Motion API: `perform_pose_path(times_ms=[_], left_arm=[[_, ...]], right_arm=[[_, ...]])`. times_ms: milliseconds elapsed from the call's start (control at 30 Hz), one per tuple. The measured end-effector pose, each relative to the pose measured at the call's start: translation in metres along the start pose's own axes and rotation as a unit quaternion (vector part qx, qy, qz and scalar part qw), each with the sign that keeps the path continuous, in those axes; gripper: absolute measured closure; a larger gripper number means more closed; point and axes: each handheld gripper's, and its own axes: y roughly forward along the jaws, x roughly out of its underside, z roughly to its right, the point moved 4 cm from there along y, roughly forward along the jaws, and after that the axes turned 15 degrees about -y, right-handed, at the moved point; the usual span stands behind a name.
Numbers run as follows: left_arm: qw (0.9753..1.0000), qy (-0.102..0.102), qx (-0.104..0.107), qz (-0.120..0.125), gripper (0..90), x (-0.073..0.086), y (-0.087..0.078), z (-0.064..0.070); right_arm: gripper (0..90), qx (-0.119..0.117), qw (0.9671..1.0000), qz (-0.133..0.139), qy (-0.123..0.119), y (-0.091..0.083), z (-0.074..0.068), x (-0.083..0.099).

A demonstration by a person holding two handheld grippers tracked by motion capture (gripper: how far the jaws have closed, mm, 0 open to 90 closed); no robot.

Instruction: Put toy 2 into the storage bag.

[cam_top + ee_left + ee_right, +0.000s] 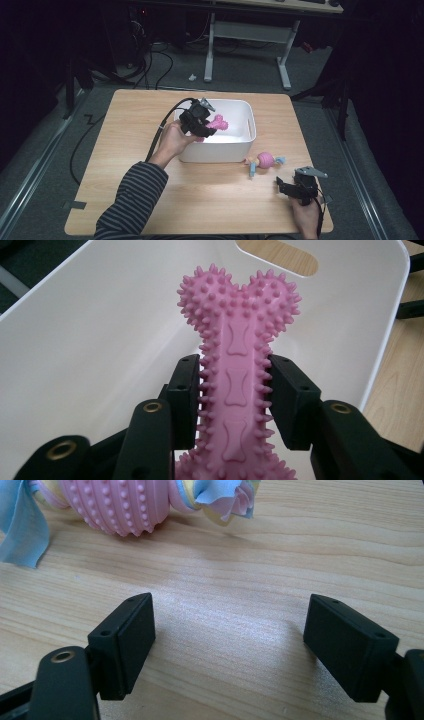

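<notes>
So my left gripper is clamped on the pink bone toy, jaws pressing its narrow shaft from both sides, and I'm holding it over the white bin that sits around the middle of the wooden table. In the left gripper view the bone's knobby end points toward the bin's far wall, with the oval handle cutout just above it. Nothing sits between the toy and the bin's smooth inside.

The bone looks rubbery, covered in little soft spikes all around the edge, with small bone shapes stamped down the flat middle. The bin is plain glossy plastic with rounded corners.

My right gripper is down at the near right of the table, jaws spread wide with nothing in them, just bare wood grain between the pads. A bit beyond it, close to the bin's near right corner, lies the second toy: a pink ribbed ball with bumps and soft cloth strips in blue, yellow and pink sticking out of its ends. It lies apart from my right jaws.

Past the table there's a white desk frame and cables on grey floor.
</notes>
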Motion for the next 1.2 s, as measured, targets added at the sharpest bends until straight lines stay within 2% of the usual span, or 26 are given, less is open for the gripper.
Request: perform_pose_path(times_ms=[133, 300, 533, 667, 867, 1000, 1200], left_arm=[[1.0, -0.003, 0.007, -0.006, 57.8, 0.001, 0.002, -0.001], [0.9999, -0.002, 0.005, -0.012, 57.1, 0.002, 0.006, -0.001], [0.9997, -0.012, 0.008, -0.02, 50.9, 0.004, 0.008, -0.002], [0.9999, -0.012, 0.005, -0.007, 47.5, 0.004, 0.0, -0.002], [0.9994, -0.021, -0.003, 0.027, 44.3, 0.008, -0.026, -0.007], [0.9979, -0.029, -0.006, 0.058, 43.1, 0.014, -0.044, -0.011], [0.9954, -0.042, -0.017, 0.084, 42.2, 0.03, -0.067, -0.018]], right_arm=[[20.7, 0.0, 1.0, 0.0, 0.0, 0.0, 0.0, 0.0], [20.7, 0.0, 1.0, 0.0, 0.0, 0.0, 0.0, 0.0], [20.7, 0.0, 1.0, -0.001, 0.0, 0.0, 0.0, 0.0], [20.7, -0.001, 1.0, 0.0, 0.0, 0.0, 0.0, 0.0], [20.7, -0.002, 1.0, 0.001, -0.002, 0.0, 0.0, 0.0], [20.7, -0.002, 1.0, 0.001, -0.002, 0.0, 0.0, 0.0], [20.7, -0.002, 1.0, 0.001, -0.002, 0.0, 0.0, 0.0]])
